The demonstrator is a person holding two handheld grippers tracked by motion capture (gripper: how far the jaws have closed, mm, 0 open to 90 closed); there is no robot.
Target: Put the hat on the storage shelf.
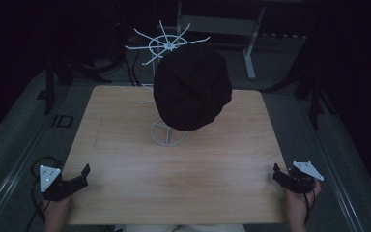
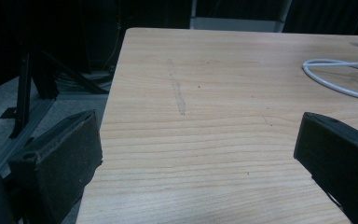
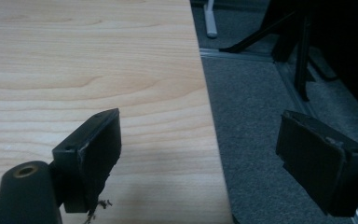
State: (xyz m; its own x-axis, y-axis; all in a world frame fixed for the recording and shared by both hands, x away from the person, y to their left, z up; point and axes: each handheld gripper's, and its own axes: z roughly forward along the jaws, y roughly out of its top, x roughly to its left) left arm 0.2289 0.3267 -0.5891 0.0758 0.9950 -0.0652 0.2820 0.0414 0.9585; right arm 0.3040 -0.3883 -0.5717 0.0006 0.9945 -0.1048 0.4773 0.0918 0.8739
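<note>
While wooden tabletop (image 1: 125, 145) is spanning scene, black cap (image 1: 192, 88) is hanging on white wire stand (image 1: 168, 133) at centre, well apart from both claws. Left claw (image 1: 79, 175) sitting at near-left corner, jaws gaping wide, gripping nothing. Right claw (image 1: 281, 175) at near-right edge, likewise spread, empty. Grey carpet (image 3: 256, 116) lying around.

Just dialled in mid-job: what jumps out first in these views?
The black cap grabs the eye first, hanging on the white wire rack that stands at the middle of the wooden table, towards its far edge. Next, the left gripper and right gripper sit at the table's near corners, both open and holding nothing, well apart from the cap.
</note>
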